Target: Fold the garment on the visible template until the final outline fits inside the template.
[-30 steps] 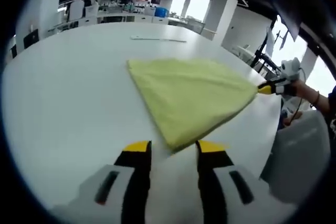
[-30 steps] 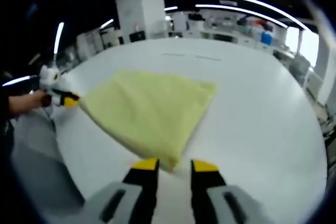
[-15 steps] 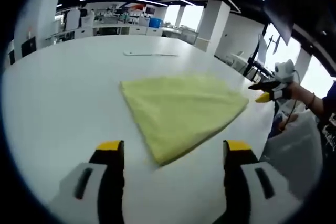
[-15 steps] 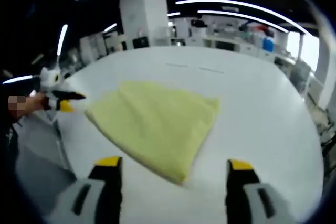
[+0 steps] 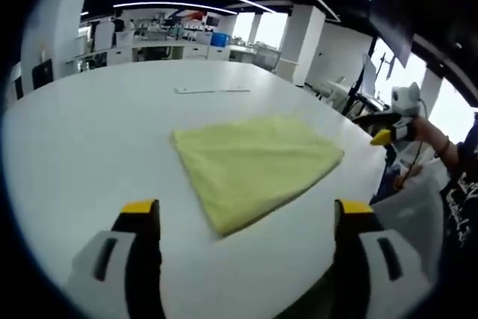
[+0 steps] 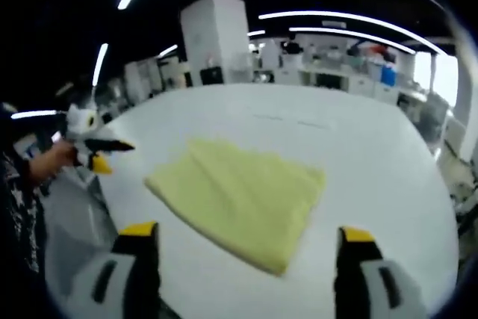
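A yellow cloth [image 5: 254, 166] lies folded flat on the white table [image 5: 89, 125], roughly a four-sided shape with one corner toward me. My left gripper [image 5: 246, 208] is open wide, just short of that near corner and holding nothing. In the right gripper view the same cloth [image 6: 243, 196] lies ahead of my right gripper [image 6: 249, 231], which is also open wide and holding nothing. The right gripper [image 5: 371, 129] shows past the table's right edge, held in a hand, jaws apart. The left gripper [image 6: 112, 156] shows at the left, clear of the cloth.
A thin pale strip [image 5: 213, 90] lies on the table beyond the cloth, also seen as the strip [image 6: 284, 119]. The table edge [image 5: 373, 177] runs close to the cloth's right side. A person's arm and dark clothing [image 5: 455, 184] stand there. Office desks fill the background.
Both grippers have let go of the cloth's corners, opened wide and drawn back. The cloth has settled flat on the table.
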`<state>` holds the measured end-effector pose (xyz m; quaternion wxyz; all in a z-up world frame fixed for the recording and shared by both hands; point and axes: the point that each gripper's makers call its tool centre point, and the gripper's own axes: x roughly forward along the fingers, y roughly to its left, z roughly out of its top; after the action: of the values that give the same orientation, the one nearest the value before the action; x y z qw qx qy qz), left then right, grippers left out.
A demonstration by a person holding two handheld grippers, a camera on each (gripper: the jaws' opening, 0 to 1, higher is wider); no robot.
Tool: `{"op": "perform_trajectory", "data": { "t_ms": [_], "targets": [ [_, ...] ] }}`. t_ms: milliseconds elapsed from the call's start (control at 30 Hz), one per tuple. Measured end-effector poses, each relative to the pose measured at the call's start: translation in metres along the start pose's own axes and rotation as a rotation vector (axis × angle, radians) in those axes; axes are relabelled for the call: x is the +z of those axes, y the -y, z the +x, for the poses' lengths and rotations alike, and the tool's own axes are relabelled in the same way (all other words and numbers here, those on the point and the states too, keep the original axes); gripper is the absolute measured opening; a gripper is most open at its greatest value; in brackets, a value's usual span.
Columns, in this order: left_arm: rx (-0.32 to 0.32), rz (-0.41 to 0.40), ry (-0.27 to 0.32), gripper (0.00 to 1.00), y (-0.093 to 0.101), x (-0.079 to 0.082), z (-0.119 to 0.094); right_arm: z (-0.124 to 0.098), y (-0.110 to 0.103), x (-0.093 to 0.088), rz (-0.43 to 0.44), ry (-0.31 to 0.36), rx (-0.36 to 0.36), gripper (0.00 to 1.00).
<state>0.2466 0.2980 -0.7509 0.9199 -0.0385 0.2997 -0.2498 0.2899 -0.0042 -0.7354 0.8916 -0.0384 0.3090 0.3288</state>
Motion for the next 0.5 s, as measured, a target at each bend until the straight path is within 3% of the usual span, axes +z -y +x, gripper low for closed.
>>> {"op": "perform_trajectory", "data": {
  "t_ms": [233, 500],
  "targets": [
    [0.020, -0.027, 0.056, 0.99, -0.004, 0.008, -0.013, -0.013, -0.008, 0.008, -0.016, 0.015, -0.009, 0.99],
    [0.068, -0.047, 0.079, 0.99, -0.008, 0.008, -0.025, -0.019, -0.003, 0.001, -0.034, -0.020, -0.047, 0.99]
  ]
}}
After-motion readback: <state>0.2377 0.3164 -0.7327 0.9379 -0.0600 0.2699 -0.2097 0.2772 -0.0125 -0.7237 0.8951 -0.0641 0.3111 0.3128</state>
